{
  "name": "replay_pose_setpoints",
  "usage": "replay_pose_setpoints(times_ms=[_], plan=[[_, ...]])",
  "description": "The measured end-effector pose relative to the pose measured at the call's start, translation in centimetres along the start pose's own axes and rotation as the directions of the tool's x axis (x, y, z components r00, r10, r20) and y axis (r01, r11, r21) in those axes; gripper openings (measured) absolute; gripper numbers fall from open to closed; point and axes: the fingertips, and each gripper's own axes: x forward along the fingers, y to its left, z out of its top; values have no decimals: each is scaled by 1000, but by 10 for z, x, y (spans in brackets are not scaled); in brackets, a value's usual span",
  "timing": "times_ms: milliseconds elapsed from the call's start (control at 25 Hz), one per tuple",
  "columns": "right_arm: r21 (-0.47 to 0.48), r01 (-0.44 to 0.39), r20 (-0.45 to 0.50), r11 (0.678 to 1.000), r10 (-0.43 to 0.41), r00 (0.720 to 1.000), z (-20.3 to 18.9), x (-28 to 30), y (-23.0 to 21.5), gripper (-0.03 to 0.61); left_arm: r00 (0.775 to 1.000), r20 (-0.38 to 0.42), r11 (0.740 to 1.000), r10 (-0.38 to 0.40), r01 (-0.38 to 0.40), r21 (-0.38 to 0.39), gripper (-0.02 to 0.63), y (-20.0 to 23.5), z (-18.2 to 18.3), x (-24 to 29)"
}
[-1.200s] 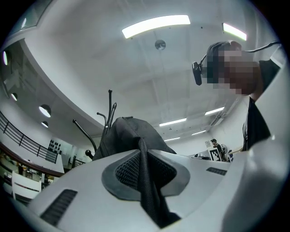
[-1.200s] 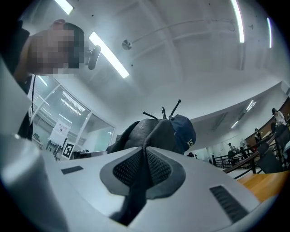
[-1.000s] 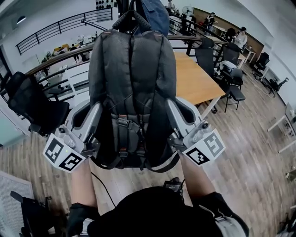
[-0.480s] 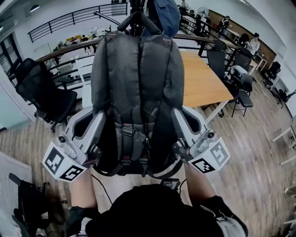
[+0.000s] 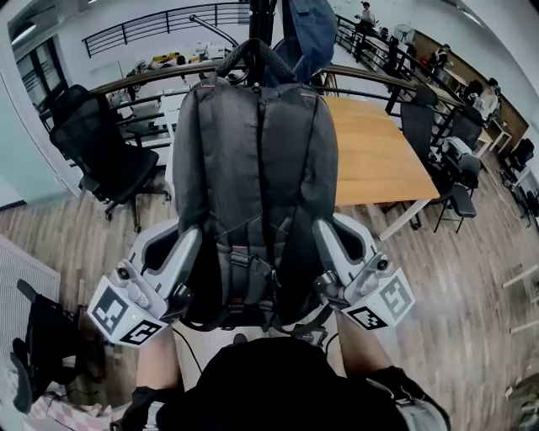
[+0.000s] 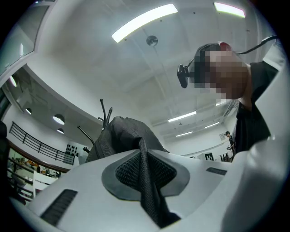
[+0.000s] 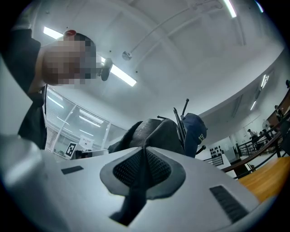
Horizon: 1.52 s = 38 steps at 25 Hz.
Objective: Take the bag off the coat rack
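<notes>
Charcoal grey bag (image 5: pixel 253 168), navy cap (image 7: pixel 199 131), tan wooden table (image 5: pixel 370 151), black chair (image 5: pixel 105 151)

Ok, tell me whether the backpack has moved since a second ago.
Yes, slightly downward: the backpack now tops out level with the railing behind it; before, it stood above. The head view shifted too, so part may be camera motion.

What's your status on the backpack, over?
Both shut: left tool on left strap, right tool on right strap. Backpack hangs upright, top handle up at coat rack. Blue garment on same rack, behind.
</notes>
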Motion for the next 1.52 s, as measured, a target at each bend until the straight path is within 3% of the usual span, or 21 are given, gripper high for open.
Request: replay_pose_setpoints(times_ms=[280,440,520,920,1400,1520], plan=[[87,-64,-21,994,66,998,-17,-36,-10,44,997,-45,998,61,-62,-14,52,-35,-35,1],[127,-82,-82,989,93,992,-37,-48,-17,44,989,-102,994,111,-110,21,54,-50,-58,-2],[150,-90,-118,985,108,987,-51,-54,-19,44,980,-141,990,139,-137,24,54,-54,-74,-6],[269,-146,-187,952,201,962,-110,-87,-21,43,940,-224,953,258,-286,-100,52,-71,-139,-35],[306,-237,-259,922,320,911,-162,-109,-12,43,890,-292,912,350,-394,-110,52,-91,-190,-63],[361,-268,-267,893,374,888,-178,-112,-11,43,876,-309,897,371,-424,-125,52,-92,-202,-70]])
